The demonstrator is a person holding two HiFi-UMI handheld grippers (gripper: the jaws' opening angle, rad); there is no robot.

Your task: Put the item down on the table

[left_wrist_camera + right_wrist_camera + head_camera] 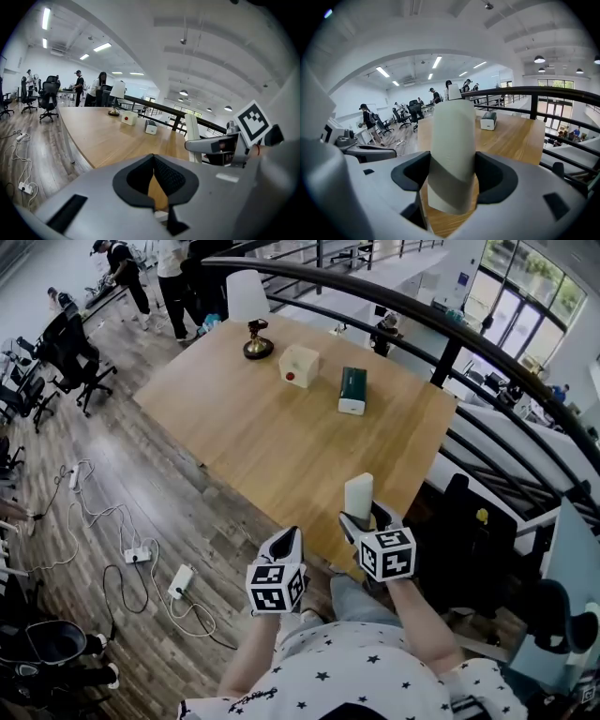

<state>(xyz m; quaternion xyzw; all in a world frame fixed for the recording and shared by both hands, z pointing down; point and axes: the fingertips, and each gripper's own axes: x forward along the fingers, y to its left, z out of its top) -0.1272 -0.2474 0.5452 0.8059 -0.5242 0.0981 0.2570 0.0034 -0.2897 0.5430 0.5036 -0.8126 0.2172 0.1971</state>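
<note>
My right gripper (365, 518) is shut on a white rectangular block (358, 493), held upright over the near corner of the wooden table (281, 437). In the right gripper view the white block (452, 150) fills the gap between the dark pads (492, 176), its lower end above the tabletop. My left gripper (286, 545) hovers off the table's near edge, over the floor, with its jaws shut and nothing between them; the left gripper (153, 180) shows only wood behind it. The block (192, 136) and the right gripper appear at right in the left gripper view.
Farther along the table stand a green-and-white box (352, 390), a cream box with a red dot (299, 365) and a brass bell-like object (258, 341). A black railing (450, 343) runs beyond the table's right side. Cables and power strips (141, 554) lie on the floor at left. Office chairs (70, 352) and people stand at the far left.
</note>
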